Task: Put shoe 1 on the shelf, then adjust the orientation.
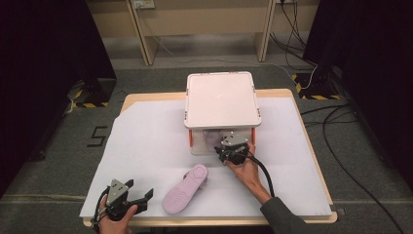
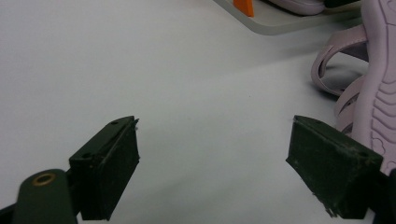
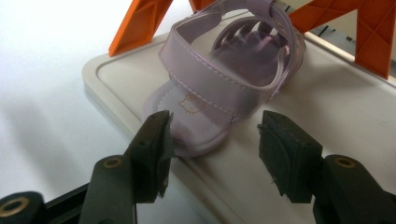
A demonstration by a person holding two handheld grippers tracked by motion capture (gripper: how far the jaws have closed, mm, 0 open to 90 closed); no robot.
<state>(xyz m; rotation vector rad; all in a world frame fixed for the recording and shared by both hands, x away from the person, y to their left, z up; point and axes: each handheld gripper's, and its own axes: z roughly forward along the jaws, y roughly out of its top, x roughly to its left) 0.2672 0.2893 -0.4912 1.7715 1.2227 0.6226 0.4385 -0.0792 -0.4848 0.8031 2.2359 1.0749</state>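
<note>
White paper (image 1: pixel 146 146) covers my table. My right gripper (image 3: pixel 212 140) gapes, empty, at a lilac strapped sandal (image 3: pixel 224 88) on the rack's beige base (image 3: pixel 355 121) between orange brackets (image 3: pixel 135 25). My left gripper (image 2: pixel 212 154), wide open, flanks its overturned, ridged-soled twin (image 2: pixel 373 88).

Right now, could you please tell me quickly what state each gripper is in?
Left gripper: open, holding nothing, beside the sandal lying on its side.
Right gripper: open, jaws either side of the second sandal's heel, not yet closed on it.
</note>
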